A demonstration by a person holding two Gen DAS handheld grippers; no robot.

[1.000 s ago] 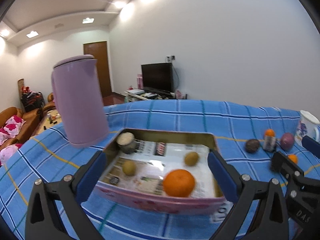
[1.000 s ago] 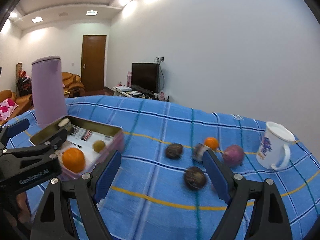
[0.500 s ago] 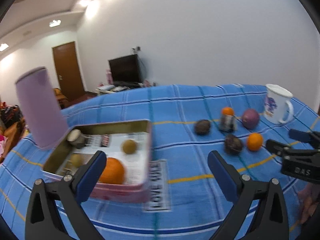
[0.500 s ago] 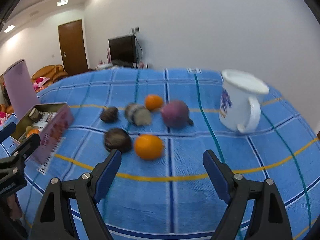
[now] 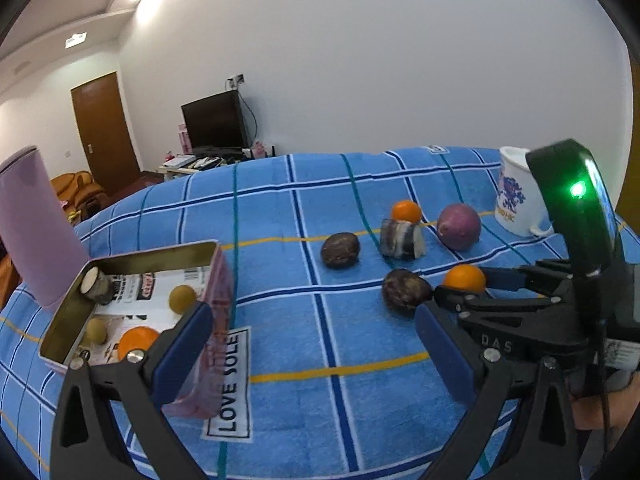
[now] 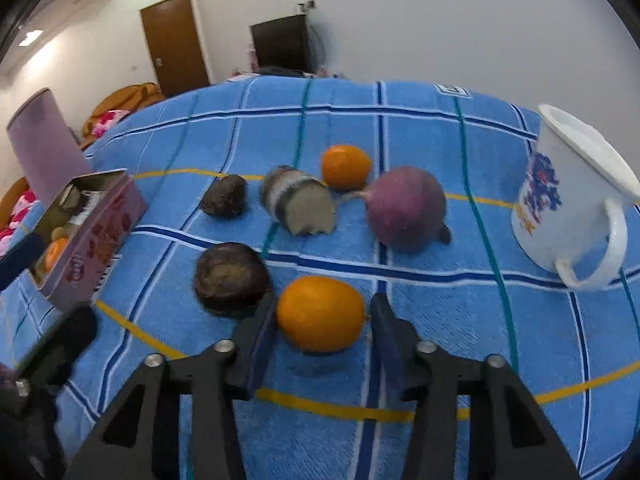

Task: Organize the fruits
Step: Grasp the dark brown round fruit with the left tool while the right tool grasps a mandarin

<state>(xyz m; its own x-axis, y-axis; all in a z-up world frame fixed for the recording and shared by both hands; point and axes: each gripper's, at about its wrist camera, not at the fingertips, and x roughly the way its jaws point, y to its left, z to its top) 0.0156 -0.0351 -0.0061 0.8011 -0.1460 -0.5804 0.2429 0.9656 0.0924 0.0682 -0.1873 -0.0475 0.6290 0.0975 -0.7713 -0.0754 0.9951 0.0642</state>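
My right gripper (image 6: 320, 322) straddles the near orange (image 6: 320, 312), which rests on the blue checked cloth; its jaws are closing. The left pad is at the peel and a thin gap shows on the right. Beside it lies a dark brown fruit (image 6: 230, 278). Further back are another dark fruit (image 6: 224, 200), a cut grey-brown chunk (image 6: 298, 202), a second orange (image 6: 346, 166) and a purple round fruit (image 6: 404, 208). My left gripper (image 5: 310, 320) hangs open and empty beside the pink tin (image 5: 218, 276), which holds an orange (image 5: 136, 340) and small yellowish fruits.
A white mug (image 6: 568, 200) stands at the right of the fruit group. A tall lilac jug (image 5: 32, 224) stands behind the tin at the left. The table drops away beyond the cloth's far edge, with a TV and a door behind.
Both views swung right from the tin to the loose fruit. My right gripper dropped onto the near orange and its jaws narrowed around it. My left gripper stayed open.
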